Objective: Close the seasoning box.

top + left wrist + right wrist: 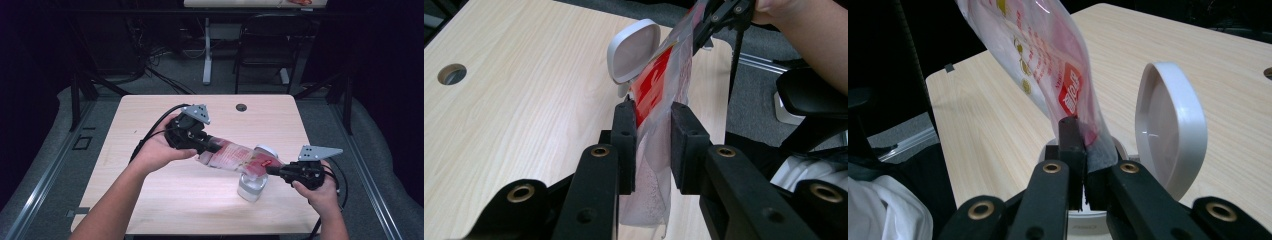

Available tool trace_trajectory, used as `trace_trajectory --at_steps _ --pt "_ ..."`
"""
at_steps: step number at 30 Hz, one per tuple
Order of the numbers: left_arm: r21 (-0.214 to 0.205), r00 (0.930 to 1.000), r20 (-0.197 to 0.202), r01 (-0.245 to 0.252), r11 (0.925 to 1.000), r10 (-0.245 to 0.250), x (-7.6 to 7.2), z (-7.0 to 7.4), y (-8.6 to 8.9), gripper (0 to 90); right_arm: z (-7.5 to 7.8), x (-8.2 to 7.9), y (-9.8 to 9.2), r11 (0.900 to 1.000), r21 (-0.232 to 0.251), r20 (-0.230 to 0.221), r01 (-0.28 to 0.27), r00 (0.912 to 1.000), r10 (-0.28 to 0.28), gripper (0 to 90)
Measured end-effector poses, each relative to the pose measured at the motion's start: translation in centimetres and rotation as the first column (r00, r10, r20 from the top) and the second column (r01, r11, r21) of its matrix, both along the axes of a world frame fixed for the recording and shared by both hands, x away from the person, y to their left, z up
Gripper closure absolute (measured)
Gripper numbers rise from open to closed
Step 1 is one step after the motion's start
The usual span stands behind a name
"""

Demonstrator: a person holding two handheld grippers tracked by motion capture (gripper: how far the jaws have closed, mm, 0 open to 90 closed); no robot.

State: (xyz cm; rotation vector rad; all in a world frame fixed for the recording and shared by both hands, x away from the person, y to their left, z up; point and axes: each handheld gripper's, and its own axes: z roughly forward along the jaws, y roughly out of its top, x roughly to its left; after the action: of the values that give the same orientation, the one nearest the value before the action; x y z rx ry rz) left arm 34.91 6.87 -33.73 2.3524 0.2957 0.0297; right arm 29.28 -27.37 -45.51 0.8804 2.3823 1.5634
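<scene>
Pouch [235, 157] | held above counter [150, 120], long axis slanting down toward open-lidded white container [251, 186] | right tongs [272, 170] clamped on low end over container mouth | left tongs [212, 146] pinching raised end

I see the table [150, 200] lit evenly from overhead, its surroundings falling to near black. Soft overall; my gripper views blur toward the near jaws.

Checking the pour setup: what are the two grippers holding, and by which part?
Both hold one plastic pouch: left gripper clamps one end, right gripper pinches the opposite end above the open-lidded white container.
</scene>
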Motion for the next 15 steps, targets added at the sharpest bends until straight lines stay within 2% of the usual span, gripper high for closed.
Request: trace_trajectory --at_steps 15 --pt "-0.006 0.9996 -0.025 -0.013 0.9999 0.013 0.3 -1.7 1.2 74.5 0.2 -0.2 0.3 0.9999 0.004 0.022 0.012 0.9997 -0.012 88.5"
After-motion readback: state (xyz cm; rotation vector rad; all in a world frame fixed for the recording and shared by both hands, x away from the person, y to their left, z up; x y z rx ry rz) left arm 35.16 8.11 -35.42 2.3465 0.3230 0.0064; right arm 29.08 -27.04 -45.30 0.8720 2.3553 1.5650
